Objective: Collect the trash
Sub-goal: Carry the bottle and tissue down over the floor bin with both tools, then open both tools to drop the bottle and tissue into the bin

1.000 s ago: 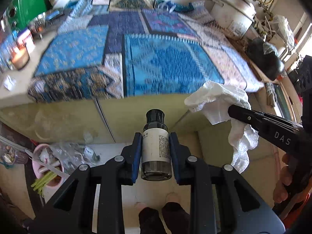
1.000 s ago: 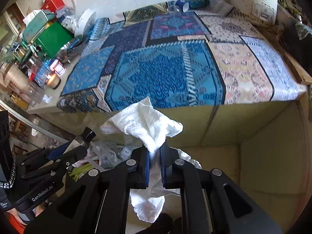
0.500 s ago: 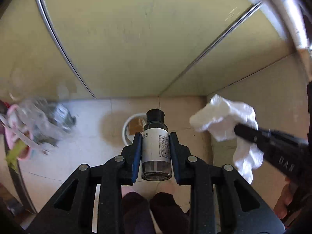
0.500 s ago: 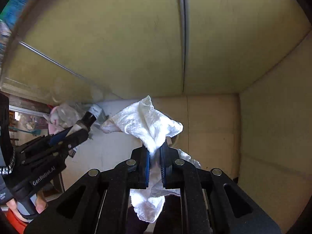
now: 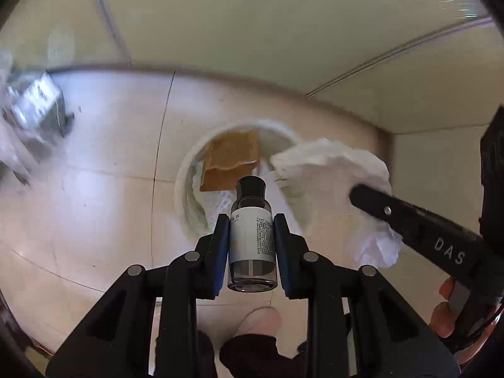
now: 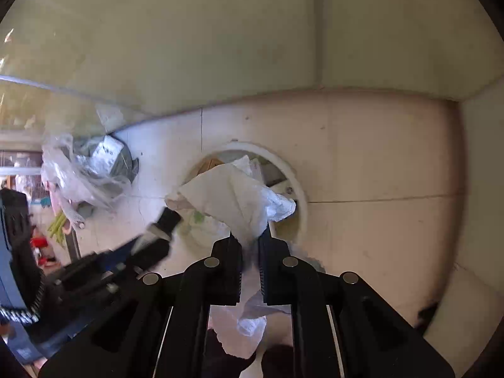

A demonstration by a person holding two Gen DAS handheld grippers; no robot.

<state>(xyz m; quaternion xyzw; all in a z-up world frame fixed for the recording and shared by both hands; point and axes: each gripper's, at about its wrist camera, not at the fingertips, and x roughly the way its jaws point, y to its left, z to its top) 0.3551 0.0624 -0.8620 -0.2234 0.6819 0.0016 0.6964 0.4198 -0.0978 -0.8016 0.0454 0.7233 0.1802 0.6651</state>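
My left gripper (image 5: 251, 220) is shut on a small dark glass bottle (image 5: 251, 230) with a white label and black cap, held above a round white trash bin (image 5: 184, 189) on the floor. A brown piece of cardboard (image 5: 231, 160) lies inside the bin. My right gripper (image 6: 250, 236) is shut on a crumpled white tissue (image 6: 233, 198), held over the same bin (image 6: 299, 195). The tissue (image 5: 334, 170) and right gripper also show at the right of the left wrist view. The bottle (image 6: 165, 223) shows blurred at the left of the right wrist view.
A clear plastic bag of rubbish (image 6: 91, 170) lies on the tiled floor left of the bin; it shows blurred in the left wrist view (image 5: 28, 119). Yellowish cabinet fronts (image 6: 252, 31) rise behind the bin. My feet (image 5: 258, 321) are just below the grippers.
Both grippers have tilted down and moved from the table edge toward the floor. They now hang over the trash bin, still holding the bottle and the tissue.
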